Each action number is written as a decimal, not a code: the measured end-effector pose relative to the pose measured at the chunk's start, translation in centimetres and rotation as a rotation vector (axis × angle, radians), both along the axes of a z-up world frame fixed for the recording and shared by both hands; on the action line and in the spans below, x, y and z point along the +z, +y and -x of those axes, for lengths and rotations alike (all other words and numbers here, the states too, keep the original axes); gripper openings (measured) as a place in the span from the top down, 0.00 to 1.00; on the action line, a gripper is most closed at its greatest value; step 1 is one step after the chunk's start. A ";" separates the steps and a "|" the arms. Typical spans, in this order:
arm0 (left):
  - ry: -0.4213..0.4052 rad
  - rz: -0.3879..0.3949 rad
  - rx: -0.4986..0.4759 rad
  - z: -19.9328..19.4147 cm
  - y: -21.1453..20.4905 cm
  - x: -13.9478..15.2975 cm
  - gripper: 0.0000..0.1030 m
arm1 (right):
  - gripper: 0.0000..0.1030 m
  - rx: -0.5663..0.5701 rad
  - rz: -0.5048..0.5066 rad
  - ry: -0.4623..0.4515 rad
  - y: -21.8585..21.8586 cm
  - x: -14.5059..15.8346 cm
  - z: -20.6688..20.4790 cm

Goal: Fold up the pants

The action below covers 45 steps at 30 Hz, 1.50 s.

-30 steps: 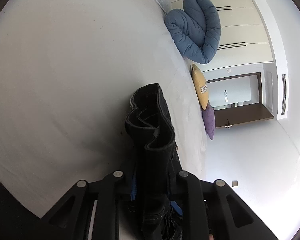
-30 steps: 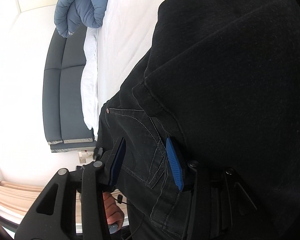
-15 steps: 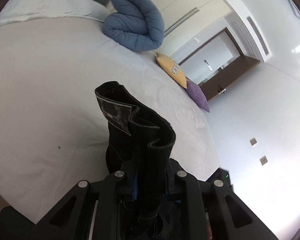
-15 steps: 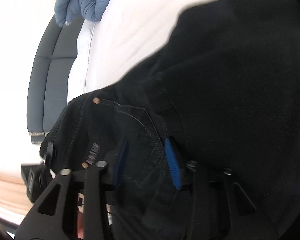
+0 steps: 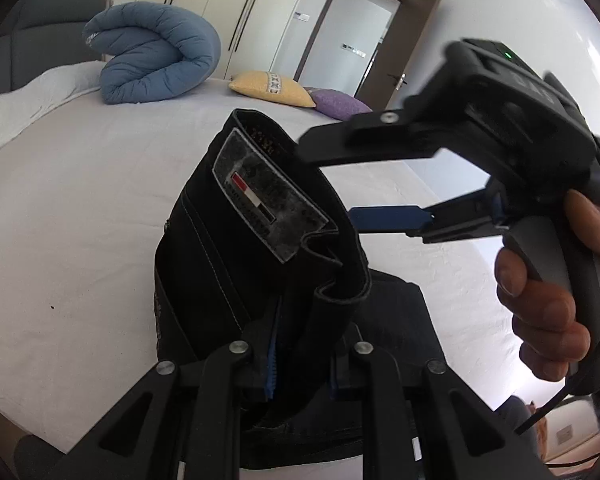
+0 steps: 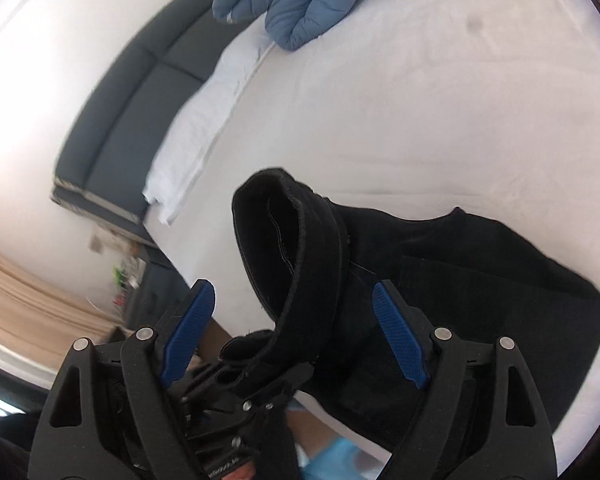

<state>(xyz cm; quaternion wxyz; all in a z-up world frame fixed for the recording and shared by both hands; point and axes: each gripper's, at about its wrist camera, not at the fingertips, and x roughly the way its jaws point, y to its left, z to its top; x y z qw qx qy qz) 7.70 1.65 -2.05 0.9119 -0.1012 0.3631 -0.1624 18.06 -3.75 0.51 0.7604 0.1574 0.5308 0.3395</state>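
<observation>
The black pants [image 5: 260,248] are bunched at the waistband, with a grey label showing a red, white and black flag. My left gripper [image 5: 300,360] is shut on the waistband and holds it up above the white bed [image 5: 80,220]. My right gripper [image 5: 340,184] comes in from the right, jaws wide apart around the raised waistband edge, not clamping it. In the right wrist view the right gripper [image 6: 292,320] is open with the waistband loop [image 6: 292,248] between its blue pads [image 6: 398,336]. The rest of the pants [image 6: 480,280] lies on the bed.
A rolled blue duvet [image 5: 156,60] lies at the bed's head, with a yellow pillow [image 5: 270,86] and a purple pillow [image 5: 340,102] beside it. A dark grey headboard [image 6: 132,92] stands behind. An open doorway [image 5: 352,40] is at the back.
My left gripper has lifted and turned the waistband upright. My right gripper has let go of the pants, opened wide and moved up beside the waistband.
</observation>
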 end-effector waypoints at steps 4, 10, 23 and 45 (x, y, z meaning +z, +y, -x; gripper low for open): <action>-0.022 -0.116 -0.050 0.9 -2.8 -0.3 0.82 | 0.22 -0.026 0.042 0.008 -0.1 -1.3 -0.2; -0.024 -0.225 -0.141 0.7 -6.8 -1.4 0.82 | 0.80 -0.062 0.108 -0.004 -4.3 -4.6 0.4; 0.032 -0.337 -0.392 -0.3 -16.0 -4.5 0.82 | 0.86 -0.303 -0.004 0.043 -18.7 -14.1 4.7; 0.092 -0.305 -0.513 1.2 -20.2 -7.6 0.46 | 0.80 -0.375 -0.208 0.163 -28.0 -23.8 5.4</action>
